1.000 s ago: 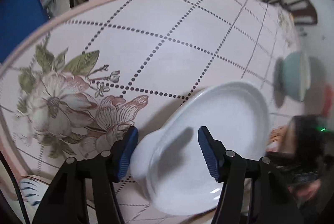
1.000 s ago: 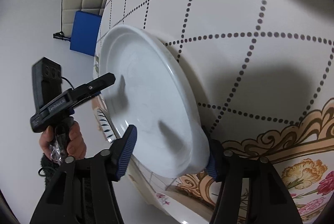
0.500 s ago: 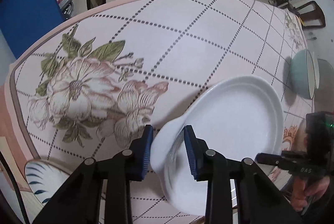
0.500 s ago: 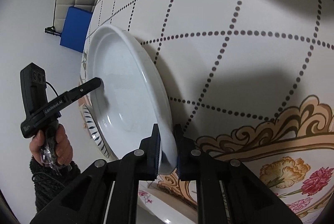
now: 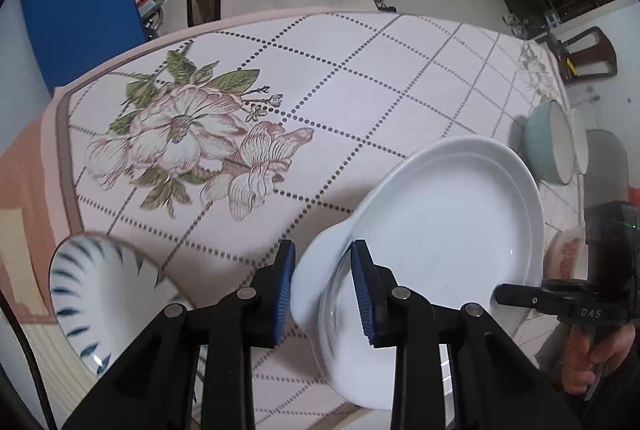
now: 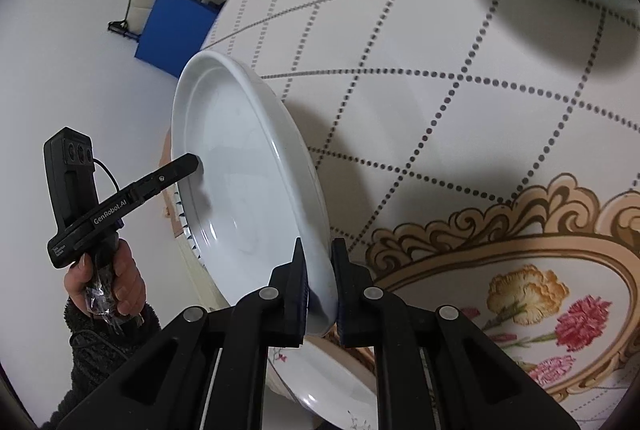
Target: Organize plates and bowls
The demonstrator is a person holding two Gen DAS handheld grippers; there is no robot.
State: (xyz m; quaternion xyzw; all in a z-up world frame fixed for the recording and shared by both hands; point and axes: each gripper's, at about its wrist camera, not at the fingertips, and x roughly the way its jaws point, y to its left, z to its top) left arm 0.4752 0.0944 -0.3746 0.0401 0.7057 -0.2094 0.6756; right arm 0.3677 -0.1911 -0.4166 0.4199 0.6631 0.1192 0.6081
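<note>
1. Plate (image 5: 452, 230), the big white one, is pinched at both ends right now. The left claw (image 5: 323, 290) has its blue pads clamped on the flared lip at one end, and the right claw (image 6: 320, 282) is squeezed shut on the opposite rim. Both claws have just been closing, with that rim between the pads.
2. It's clear of the bench (image 5: 360, 89) and tilted, hanging over the dotted-grid cloth, so keep both hands rising at the same rate or the rim will twist in the pads.
3. I'd say glazed ceramic is slippery, and neither grip looks deep, just the edge. Don't loosen either claw until it's resting on something.
4. Level it out before carrying it sideways.
5. Watch the neighbours: the blue-striped bowl (image 5: 96, 302) sits near the left claw, another plate (image 6: 332, 382) lies under the right one, and the pale green bowl (image 5: 546, 145) sits further along the bench by its edge.
6. My guess is it goes onto a stack, so lower it flat and centred, then release both sides together.
</note>
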